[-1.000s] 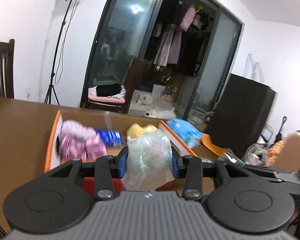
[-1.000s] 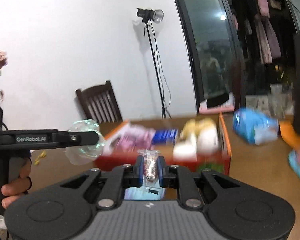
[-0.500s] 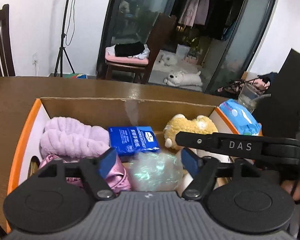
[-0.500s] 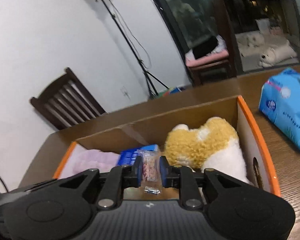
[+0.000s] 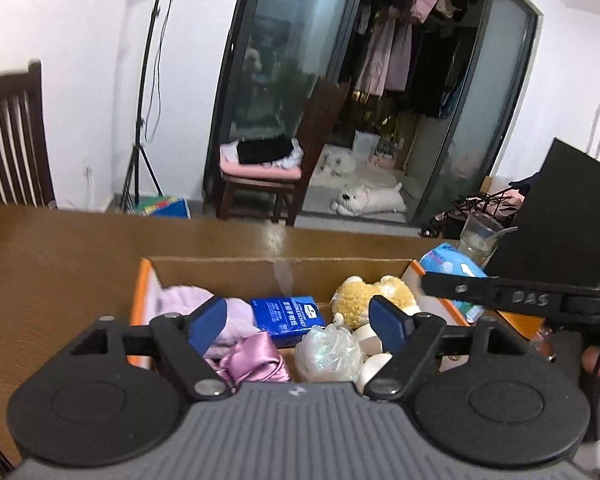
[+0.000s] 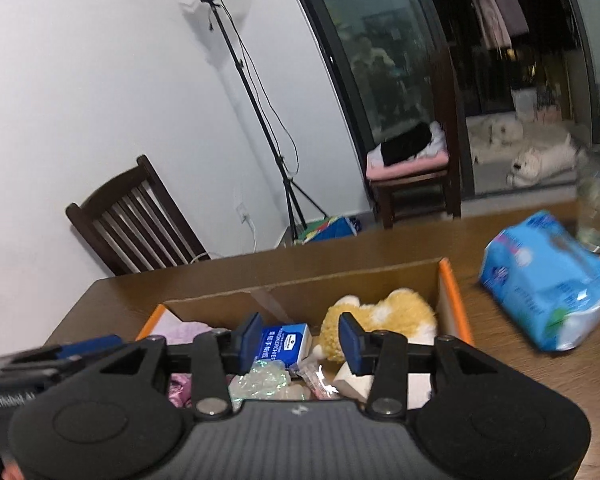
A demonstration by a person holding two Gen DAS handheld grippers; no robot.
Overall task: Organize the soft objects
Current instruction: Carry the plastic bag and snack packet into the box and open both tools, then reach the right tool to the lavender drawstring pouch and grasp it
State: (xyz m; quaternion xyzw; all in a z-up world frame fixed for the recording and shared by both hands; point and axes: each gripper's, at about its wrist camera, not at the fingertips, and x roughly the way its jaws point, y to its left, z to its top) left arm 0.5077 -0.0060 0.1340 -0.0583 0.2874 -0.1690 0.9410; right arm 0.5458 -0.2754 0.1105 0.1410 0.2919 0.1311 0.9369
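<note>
Since a second ago, both loads dropped: crinkled iridescent plastic bundle [image 5: 327, 347] released from the left gripper [image 5: 298, 318], small clear packet with pinkish contents [image 6: 315, 378] let go by the right gripper [image 6: 298, 338]. Both pairs of blue-padded tongs now spread wide with nothing between them, raised just above the near side of the open cardboard box with orange outer walls [image 5: 260, 274]. Bundle resting against the box's near wall, about midway along it, wedged between the shiny pink satin fabric [image 5: 252, 358] and the white-and-yellow plush toy [image 5: 374, 300]; packet lying just right of the bundle, also at the near wall, touching it or nearly so, hard to tell. Blue pack of pocket tissues [image 5: 286, 318] further in toward the centre, fluffy lilac cloth [image 5: 204, 306] toward the left end, plush filling the right end. Probably placed there because that gap near the front was the only free pocket left among the bulkier pieces. Still outside: large light-blue soft pack of tissues [image 6: 548, 280] on the brown wooden table [image 6: 500, 356], beyond the box's right wall, near the table's far right corner beside a clear glass jar [image 6: 598, 204]. Likely the next thing to collect, closest to the right gripper; box already crowded, so some pressing down may be needed.
</note>
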